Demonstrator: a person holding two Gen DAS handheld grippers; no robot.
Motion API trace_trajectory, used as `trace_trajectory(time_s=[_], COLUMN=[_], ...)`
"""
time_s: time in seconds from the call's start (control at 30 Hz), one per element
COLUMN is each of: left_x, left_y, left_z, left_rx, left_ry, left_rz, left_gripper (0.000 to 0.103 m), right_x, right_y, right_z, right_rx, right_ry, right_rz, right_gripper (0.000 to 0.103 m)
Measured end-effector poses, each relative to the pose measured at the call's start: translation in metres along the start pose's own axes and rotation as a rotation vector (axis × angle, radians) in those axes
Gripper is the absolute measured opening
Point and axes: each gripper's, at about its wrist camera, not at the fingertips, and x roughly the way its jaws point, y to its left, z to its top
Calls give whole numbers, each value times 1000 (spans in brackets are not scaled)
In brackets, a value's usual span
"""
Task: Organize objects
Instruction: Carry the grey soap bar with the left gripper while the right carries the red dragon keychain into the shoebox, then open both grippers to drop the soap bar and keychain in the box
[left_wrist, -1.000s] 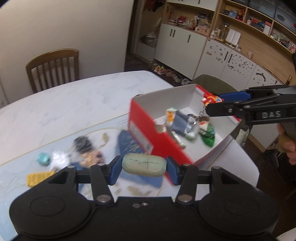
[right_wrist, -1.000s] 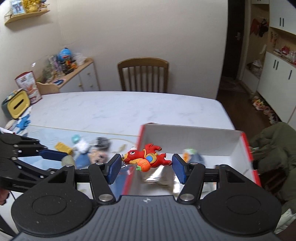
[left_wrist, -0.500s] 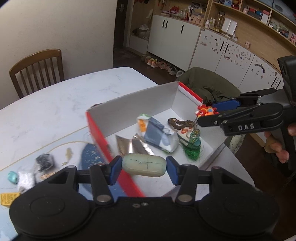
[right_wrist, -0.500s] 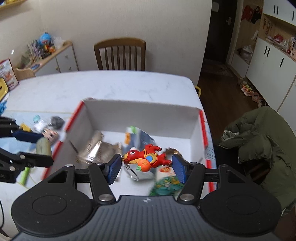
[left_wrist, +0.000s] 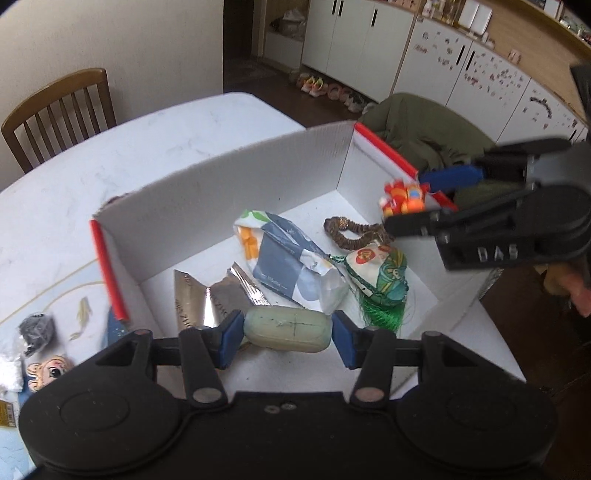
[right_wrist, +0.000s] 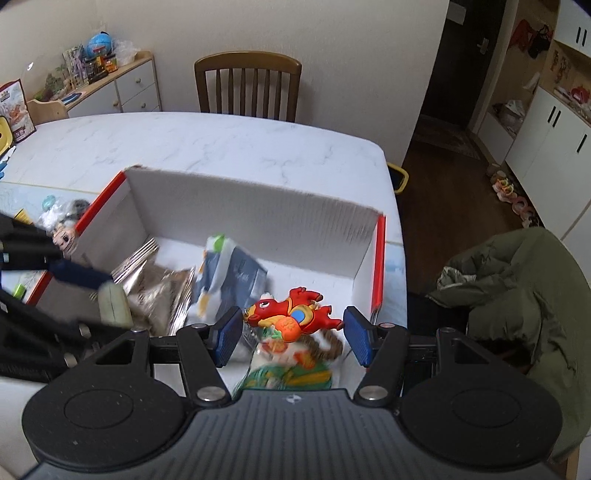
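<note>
Now my left gripper (left_wrist: 287, 334) pinches a pale eraser (left_wrist: 287, 329) and my right gripper (right_wrist: 293, 334) clamps a red toy (right_wrist: 291, 314), both above the box (right_wrist: 251, 214).

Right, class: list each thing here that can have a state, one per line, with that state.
Left tongs: shut on the pale green bar, above the box.
Right tongs: shut on the red dragon toy, above the box.
Red and white box: open, partly filled.
Silver foil packets: crumpled, lying in the box.
Green jacket: draped over a chair.
</note>
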Motion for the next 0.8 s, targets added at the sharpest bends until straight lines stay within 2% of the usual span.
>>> trace_trajectory(time_s=[0.2,0.43,0.8], left_x=[24,52,75], left_y=[-5,-4,-8], left_z=[7,13,15], left_rx=[-8,-29,-26], left_ry=[53,133,217], left_rz=[15,15,1], left_gripper=[51,51,51], right_x=[32,62,64], right_y=[-2,3,7], right_z=[16,15,8], right_rx=[-3,-58,-118], right_ry=[24,81,93], right_rz=[18,27,39], right_gripper=[60,60,59])
